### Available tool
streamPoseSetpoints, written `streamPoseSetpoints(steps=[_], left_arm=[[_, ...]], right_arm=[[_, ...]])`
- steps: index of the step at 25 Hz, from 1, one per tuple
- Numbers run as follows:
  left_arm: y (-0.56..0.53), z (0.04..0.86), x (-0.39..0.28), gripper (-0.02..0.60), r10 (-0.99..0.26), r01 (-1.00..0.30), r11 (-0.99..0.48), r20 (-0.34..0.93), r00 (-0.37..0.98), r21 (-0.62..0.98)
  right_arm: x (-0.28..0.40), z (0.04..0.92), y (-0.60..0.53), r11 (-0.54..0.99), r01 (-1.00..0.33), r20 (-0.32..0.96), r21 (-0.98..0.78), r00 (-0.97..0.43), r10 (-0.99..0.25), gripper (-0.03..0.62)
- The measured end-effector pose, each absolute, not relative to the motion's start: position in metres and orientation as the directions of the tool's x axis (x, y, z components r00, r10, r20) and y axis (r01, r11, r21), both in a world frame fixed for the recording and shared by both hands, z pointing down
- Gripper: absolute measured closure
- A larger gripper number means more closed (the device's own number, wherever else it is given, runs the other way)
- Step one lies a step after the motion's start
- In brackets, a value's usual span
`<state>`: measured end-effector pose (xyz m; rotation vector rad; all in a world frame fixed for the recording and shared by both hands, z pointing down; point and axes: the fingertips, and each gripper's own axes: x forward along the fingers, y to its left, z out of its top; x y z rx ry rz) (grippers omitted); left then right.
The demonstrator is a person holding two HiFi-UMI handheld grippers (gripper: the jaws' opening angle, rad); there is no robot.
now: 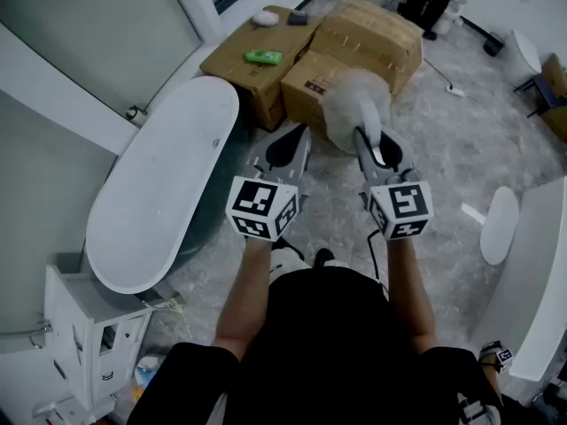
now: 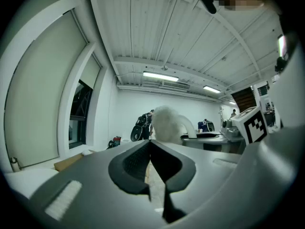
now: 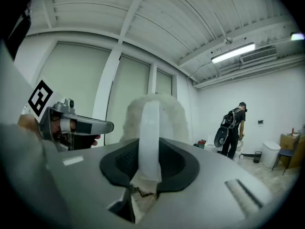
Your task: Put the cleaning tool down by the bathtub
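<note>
the brown cardboard boxes (image 1: 368, 34) ahead of the tongs are closed, and a small green item (image 1: 263, 57) lies on one. the right tongs (image 3: 147, 163) are clamped on the translucent handle of the fluffy white cleaning tool (image 1: 354, 104), whose head juts past their tips. the left tongs (image 2: 151, 149) are together and empty, just beside it. the white oval bathtub (image 1: 164, 180) lies to their left.

This looks like an unfinished bathroom-fittings showroom or storeroom, not a lived-in home; a white oval freestanding bathtub (image 1: 164, 184) stands at the left of the head view on a bare, mottled grey concrete floor (image 1: 461, 149); brown cardboard boxes (image 1: 363, 38) sit loose at the upper centre; a small white cabinet (image 1: 89, 335) stands at the lower left; tall frosted window panels (image 1: 106, 25) fill the upper left; the left gripper view shows a white ribbed ceiling (image 2: 157, 37) with long strip lights (image 2: 160, 76); at the right of the right gripper view a person with a backpack (image 3: 232, 128) stands by a plain white wall (image 3: 271, 99).
</note>
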<state>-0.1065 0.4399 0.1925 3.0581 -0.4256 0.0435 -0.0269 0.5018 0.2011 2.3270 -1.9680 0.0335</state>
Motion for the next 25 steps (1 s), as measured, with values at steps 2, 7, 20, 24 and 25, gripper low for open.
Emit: streamPoseSetpoints(steps=[2, 7, 20, 24, 25], left_arm=[[0.441, 0.194, -0.108, 0.584, -0.272, -0.274, -0.960, 0.040, 0.961, 0.055], [0.442, 0.199, -0.109, 0.584, -0.279, -0.282, -0.957, 0.055, 0.959, 0.067], [0.435, 0.219, -0.110, 0.584, -0.295, -0.303, -0.951, 0.122, 0.948, 0.057], [0.422, 0.227, -0.099, 0.584, -0.304, -0.312, -0.949, 0.130, 0.944, 0.052], [0.418, 0.230, -0.096, 0.584, -0.304, -0.314, -0.948, 0.133, 0.943, 0.053]], right_arm=[[-0.028, 0.201, 0.503, -0.165, -0.984, 0.077, 0.062, 0.169, -0.983, 0.502], [-0.026, 0.202, 0.505, -0.168, -0.984, 0.088, 0.055, 0.172, -0.981, 0.502], [-0.023, 0.224, 0.495, -0.154, -0.988, 0.113, 0.001, 0.153, -0.982, 0.500], [-0.014, 0.235, 0.481, -0.148, -0.989, 0.131, -0.013, 0.145, -0.981, 0.500], [-0.012, 0.237, 0.477, -0.145, -0.989, 0.135, -0.016, 0.142, -0.981, 0.500]])
